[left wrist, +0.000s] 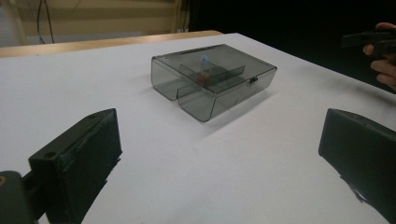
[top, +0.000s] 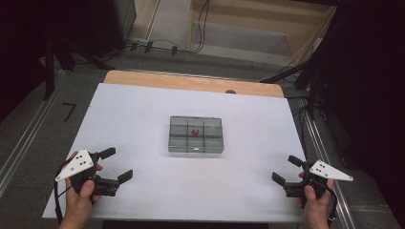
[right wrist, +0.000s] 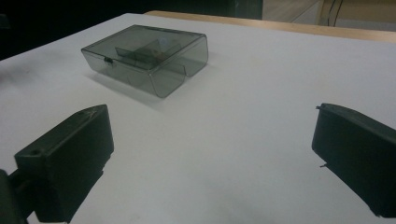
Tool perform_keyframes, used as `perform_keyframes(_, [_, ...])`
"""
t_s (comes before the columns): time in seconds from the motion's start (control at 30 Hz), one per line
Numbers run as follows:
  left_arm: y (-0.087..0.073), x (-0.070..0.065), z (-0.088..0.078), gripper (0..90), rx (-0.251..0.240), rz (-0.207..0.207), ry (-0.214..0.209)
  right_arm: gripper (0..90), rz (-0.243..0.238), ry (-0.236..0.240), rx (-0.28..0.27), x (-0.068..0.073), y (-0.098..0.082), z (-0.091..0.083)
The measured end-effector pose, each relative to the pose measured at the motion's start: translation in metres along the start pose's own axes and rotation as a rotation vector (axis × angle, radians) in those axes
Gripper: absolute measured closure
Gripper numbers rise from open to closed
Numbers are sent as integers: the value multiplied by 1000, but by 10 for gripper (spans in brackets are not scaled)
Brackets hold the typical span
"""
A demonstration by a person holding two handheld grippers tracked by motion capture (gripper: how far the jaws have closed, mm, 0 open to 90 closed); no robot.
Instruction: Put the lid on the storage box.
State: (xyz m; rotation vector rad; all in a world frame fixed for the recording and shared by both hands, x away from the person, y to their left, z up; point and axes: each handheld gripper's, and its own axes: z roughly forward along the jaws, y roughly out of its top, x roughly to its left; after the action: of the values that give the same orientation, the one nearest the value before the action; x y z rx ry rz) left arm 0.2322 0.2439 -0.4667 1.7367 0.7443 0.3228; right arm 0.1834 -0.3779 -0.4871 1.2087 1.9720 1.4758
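At the near corners of the white table (top: 143, 119), the left gripper (top: 116, 165) and right gripper (top: 287, 169) are hovering with black jaws spread wide, holding nothing. Well apart from both, mid-table, a closed smoky-grey transparent plastic compartment box (top: 196, 135) is sitting, enclosing a small red object (top: 194, 131) in a central compartment.

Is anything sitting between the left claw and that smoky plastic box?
Nothing: in the high view, bare white table separates the left gripper from the box.

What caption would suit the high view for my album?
Two open hand-held grippers, left and right, flank a closed smoky plastic compartment box holding one small red item.
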Motion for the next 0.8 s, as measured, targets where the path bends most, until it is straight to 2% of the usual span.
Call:
perform_keyframes(0.37, [-9,8,-14,0,-15,-15,25,0,20,-24,-8,-11,-11,-14])
perform_keyframes(0.6, [-17,14,-18,0,-26,-26,38,0,16,-45,-14,-15,-18,-14])
perform_keyframes(0.8, [-21,16,-15,0,-14,-25,50,0,36,-58,-10,-18,-25,-12])
